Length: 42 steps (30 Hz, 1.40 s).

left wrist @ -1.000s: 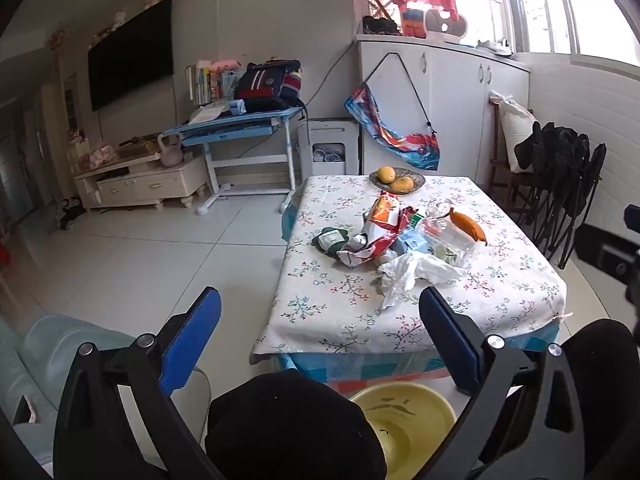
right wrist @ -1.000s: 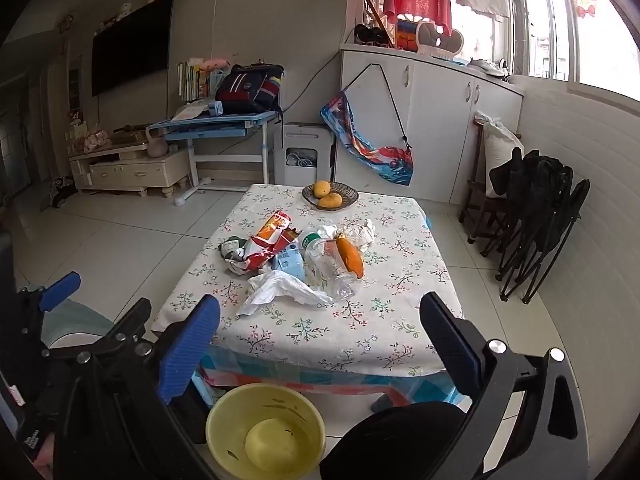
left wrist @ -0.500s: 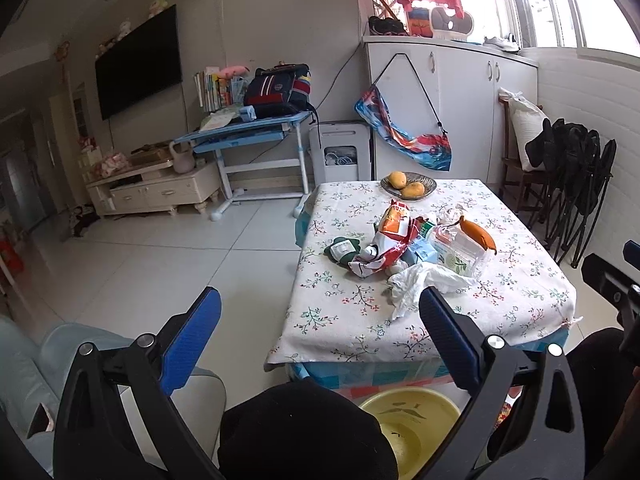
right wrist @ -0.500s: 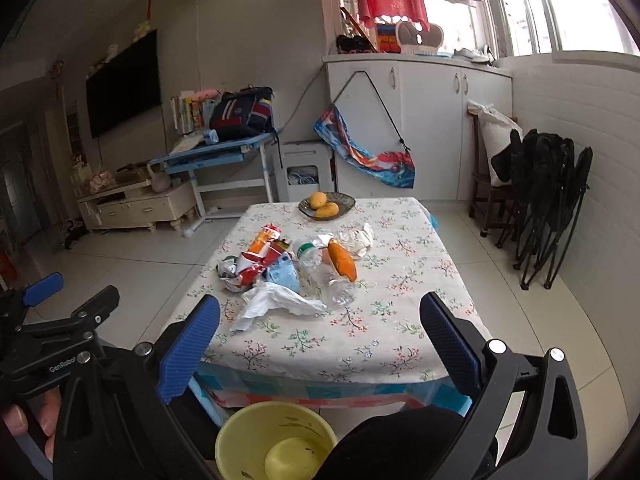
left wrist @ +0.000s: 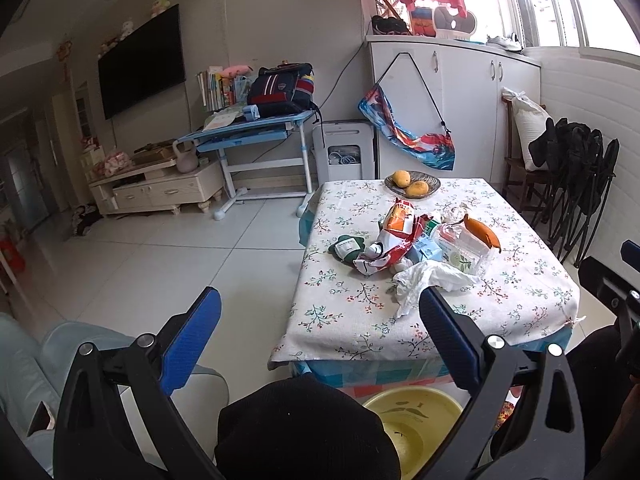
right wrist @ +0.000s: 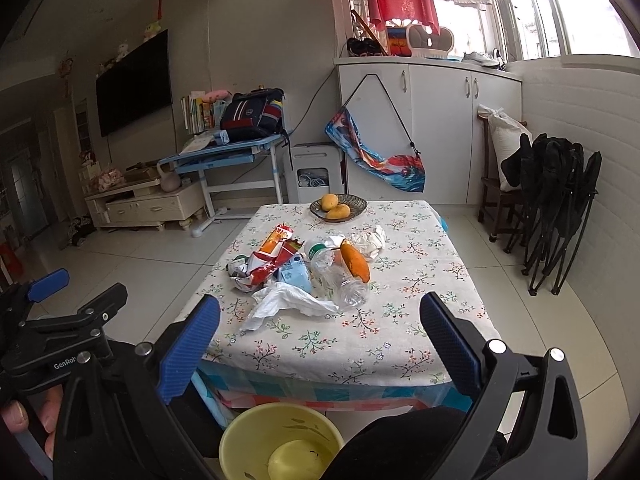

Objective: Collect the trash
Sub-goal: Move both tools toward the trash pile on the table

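Nothing looks collected yet — the trash pile (right wrist: 304,276) is sitting whole in the middle of the floral-clothed table (right wrist: 400,344): white tissue (right wrist: 288,302), red snack wrapper (right wrist: 268,260), clear plastic bottle (right wrist: 340,280). The left gripper (left wrist: 320,336) and right gripper (right wrist: 320,336) are both hanging short of the table, jaws spread wide and gripping nothing. The yellow bin (right wrist: 280,440) below is waiting almost bare — seemingly every piece remains.

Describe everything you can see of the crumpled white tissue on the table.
The white tissue looks like thin, soft paper, crumpled and partly spread out, with a narrow tail pointing to the near table edge. It lies flat on the floral tablecloth, at the near side of the trash pile. Its far edge touches the clear plastic bottle and the light blue packet. Neither gripper touches it.
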Tool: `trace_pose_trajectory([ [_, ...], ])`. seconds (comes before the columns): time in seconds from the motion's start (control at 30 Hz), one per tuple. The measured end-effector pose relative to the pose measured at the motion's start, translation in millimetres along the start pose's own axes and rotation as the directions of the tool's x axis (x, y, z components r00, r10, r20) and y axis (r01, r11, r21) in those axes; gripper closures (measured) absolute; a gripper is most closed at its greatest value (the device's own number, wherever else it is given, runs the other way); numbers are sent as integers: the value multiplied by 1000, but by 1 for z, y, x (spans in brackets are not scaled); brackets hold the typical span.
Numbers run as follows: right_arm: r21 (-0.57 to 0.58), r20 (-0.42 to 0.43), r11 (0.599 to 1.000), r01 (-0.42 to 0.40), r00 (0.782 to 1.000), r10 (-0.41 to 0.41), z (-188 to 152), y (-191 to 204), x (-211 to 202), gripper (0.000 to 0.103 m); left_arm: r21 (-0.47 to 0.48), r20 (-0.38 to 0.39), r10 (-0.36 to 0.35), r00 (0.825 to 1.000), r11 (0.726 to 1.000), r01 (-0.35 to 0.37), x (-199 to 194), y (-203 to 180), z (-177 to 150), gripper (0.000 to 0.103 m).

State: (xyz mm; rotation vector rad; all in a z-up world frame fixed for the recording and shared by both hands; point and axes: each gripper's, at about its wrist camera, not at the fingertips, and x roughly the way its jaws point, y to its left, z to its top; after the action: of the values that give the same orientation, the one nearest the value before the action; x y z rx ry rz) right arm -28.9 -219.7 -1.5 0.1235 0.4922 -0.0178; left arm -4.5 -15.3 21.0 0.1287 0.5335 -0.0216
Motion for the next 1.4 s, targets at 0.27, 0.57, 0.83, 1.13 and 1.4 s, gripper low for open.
trace_pose_trajectory([
  [0.27, 15, 3, 1000, -10, 1000, 10, -1, -2, 0, 7, -1, -2, 4, 1000, 1000, -4, 1, 1, -2, 7],
  [0.57, 16, 2, 1000, -10, 1000, 10, -1, -2, 1, 7, -1, -7, 10, 1000, 1000, -10, 4, 2, -3, 7],
  [0.83, 18, 1, 1000, -13, 1000, 13, -2, -1, 2, 7, -1, -14, 13, 1000, 1000, -13, 7, 1, -3, 7],
  [1.13, 18, -3, 1000, -13, 1000, 13, -4, -2, 4, 7, 1, -29, 15, 999, 1000, -15, 9, 0, -4, 7],
  [1.4, 16, -6, 1000, -14, 1000, 14, -4, -4, 5, 7, -5, -51, 17, 999, 1000, -17, 16, 1, -7, 7],
])
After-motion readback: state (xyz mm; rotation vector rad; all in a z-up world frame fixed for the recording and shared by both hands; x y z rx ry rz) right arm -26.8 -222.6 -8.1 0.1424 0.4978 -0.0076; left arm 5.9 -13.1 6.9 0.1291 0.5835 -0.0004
